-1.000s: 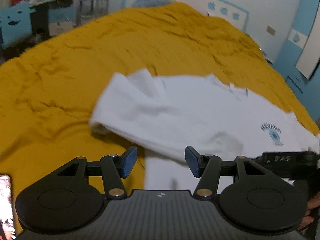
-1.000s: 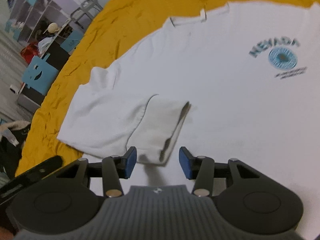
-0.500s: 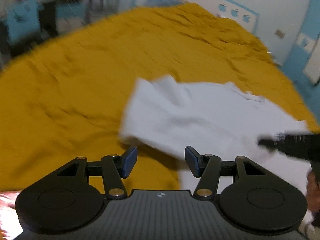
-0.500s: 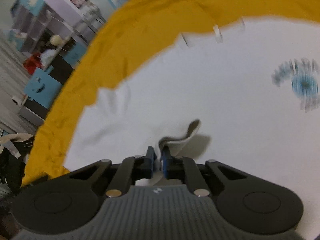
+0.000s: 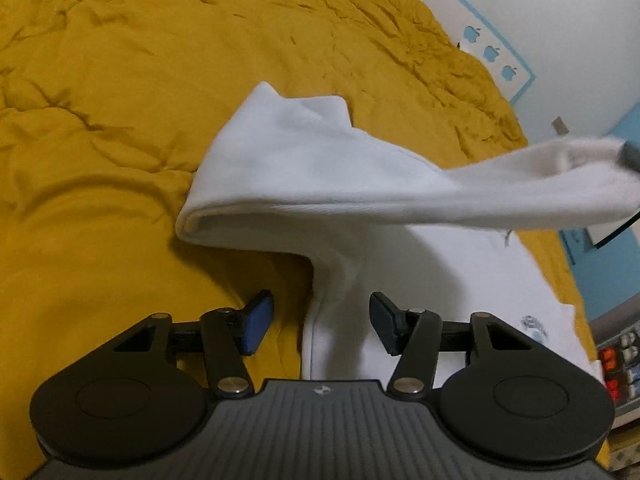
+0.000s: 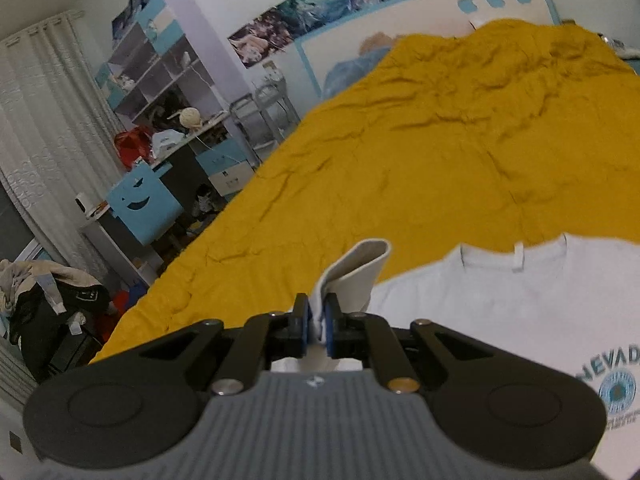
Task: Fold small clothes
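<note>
A white T-shirt (image 5: pixel 304 168) with a blue "NEVADA" print (image 6: pixel 616 384) lies on the yellow bedspread (image 5: pixel 100 152). My right gripper (image 6: pixel 316 328) is shut on the shirt's sleeve edge (image 6: pixel 356 268) and holds it up off the bed. In the left wrist view the lifted sleeve stretches to the right (image 5: pixel 540 188), with the right gripper's tip (image 5: pixel 632 156) at its end. My left gripper (image 5: pixel 320 320) is open and empty, low over the shirt's side edge, one finger over the bedspread, the other over the shirt.
The bed's headboard with apple stickers (image 6: pixel 496 0) is at the far end. A desk, shelves (image 6: pixel 160 80) and a blue chair (image 6: pixel 140 208) stand left of the bed. A dark bag (image 6: pixel 52 312) sits beside the bed's near left edge.
My right gripper closed on the sleeve edge and lifted it up and across. My left gripper stayed open and moved toward the shirt's side edge.
</note>
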Demonstrator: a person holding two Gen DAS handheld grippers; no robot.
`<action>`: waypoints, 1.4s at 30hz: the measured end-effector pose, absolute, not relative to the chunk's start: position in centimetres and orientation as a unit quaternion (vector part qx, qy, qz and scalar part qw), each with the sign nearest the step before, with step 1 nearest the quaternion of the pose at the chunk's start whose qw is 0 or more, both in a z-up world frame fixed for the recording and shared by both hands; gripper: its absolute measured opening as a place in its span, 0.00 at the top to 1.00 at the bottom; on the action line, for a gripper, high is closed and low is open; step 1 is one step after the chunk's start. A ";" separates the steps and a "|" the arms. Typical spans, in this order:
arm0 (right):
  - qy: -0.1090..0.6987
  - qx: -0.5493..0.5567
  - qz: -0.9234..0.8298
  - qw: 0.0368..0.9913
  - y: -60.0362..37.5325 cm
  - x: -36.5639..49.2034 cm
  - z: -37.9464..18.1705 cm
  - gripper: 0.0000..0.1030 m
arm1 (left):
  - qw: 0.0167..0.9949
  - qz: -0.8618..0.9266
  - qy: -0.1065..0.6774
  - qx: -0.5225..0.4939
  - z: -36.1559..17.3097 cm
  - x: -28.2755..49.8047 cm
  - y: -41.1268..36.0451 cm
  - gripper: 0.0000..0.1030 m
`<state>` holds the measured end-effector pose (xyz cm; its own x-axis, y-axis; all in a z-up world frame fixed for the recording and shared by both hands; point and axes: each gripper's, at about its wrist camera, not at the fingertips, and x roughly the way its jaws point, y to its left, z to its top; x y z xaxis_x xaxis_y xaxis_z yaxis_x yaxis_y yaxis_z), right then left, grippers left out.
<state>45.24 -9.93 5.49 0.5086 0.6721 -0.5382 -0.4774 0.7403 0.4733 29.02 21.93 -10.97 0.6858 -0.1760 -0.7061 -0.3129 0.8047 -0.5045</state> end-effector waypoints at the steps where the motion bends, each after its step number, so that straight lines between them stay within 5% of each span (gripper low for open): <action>1: 0.359 0.132 0.336 0.861 -10.1 45.3 5.9 0.98 | 0.866 0.042 0.394 -0.304 -11.2 29.2 21.7 0.55; 5: 0.333 0.131 0.327 0.874 -12.1 46.7 7.5 0.98 | 0.866 0.045 0.393 -0.306 -12.1 29.2 21.9 0.79; 8: 0.317 0.147 0.303 0.887 -16.2 48.0 8.0 0.98 | 0.863 0.049 0.394 -0.314 -12.5 29.1 22.3 0.84; 23: 0.455 0.146 0.055 0.877 -34.5 49.6 -6.7 0.99 | 0.867 0.062 0.408 -0.277 -12.2 29.3 21.2 0.84; 36: 0.484 0.127 0.045 0.865 -34.3 47.3 -9.3 0.98 | 0.865 0.077 0.429 -0.247 -10.4 28.0 20.6 0.85; 42: 0.484 0.126 0.049 0.865 -34.2 47.3 -9.3 0.96 | 0.883 0.063 0.379 -0.269 -7.9 26.7 21.1 0.84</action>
